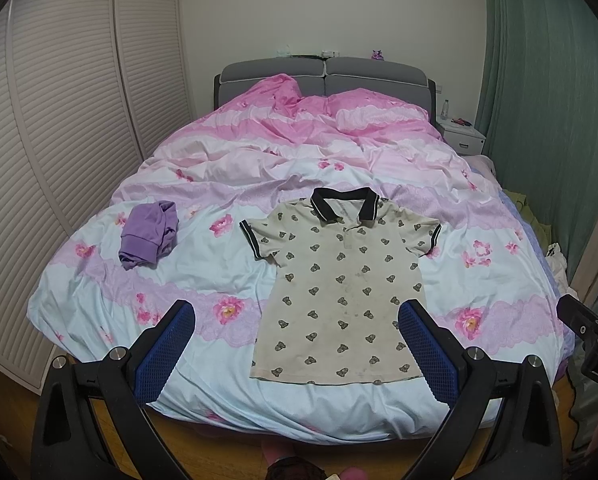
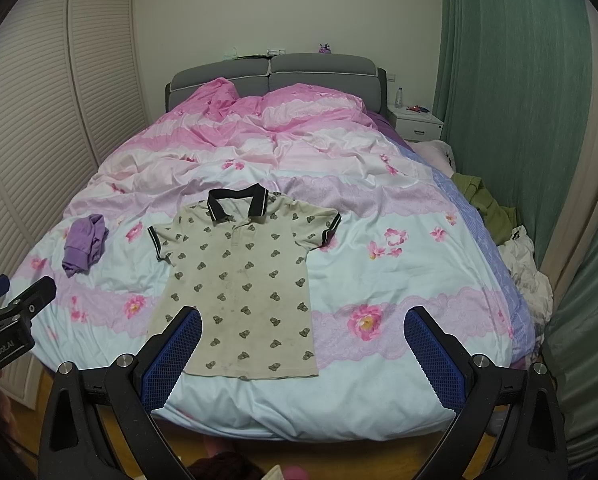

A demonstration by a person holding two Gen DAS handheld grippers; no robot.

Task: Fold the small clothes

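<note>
A small cream polo shirt [image 1: 339, 288] with a dark collar and a small dark print lies flat, face up, on the near part of the bed; it also shows in the right wrist view [image 2: 243, 292]. A crumpled purple garment [image 1: 149, 236] lies to its left, also seen in the right wrist view [image 2: 85, 244]. My left gripper [image 1: 297, 316] is open and empty, held above the foot of the bed, short of the shirt's hem. My right gripper [image 2: 303, 324] is open and empty, above the shirt's lower right side. Each gripper shows at the edge of the other's view.
The bed carries a rumpled pink and pale blue floral duvet [image 1: 291, 152] against a grey headboard [image 1: 323, 76]. Slatted wardrobe doors [image 1: 59, 120] stand left, green curtains [image 2: 511, 80] right. A white nightstand [image 2: 417, 124] and piled clothes [image 2: 495, 212] lie along the bed's right side.
</note>
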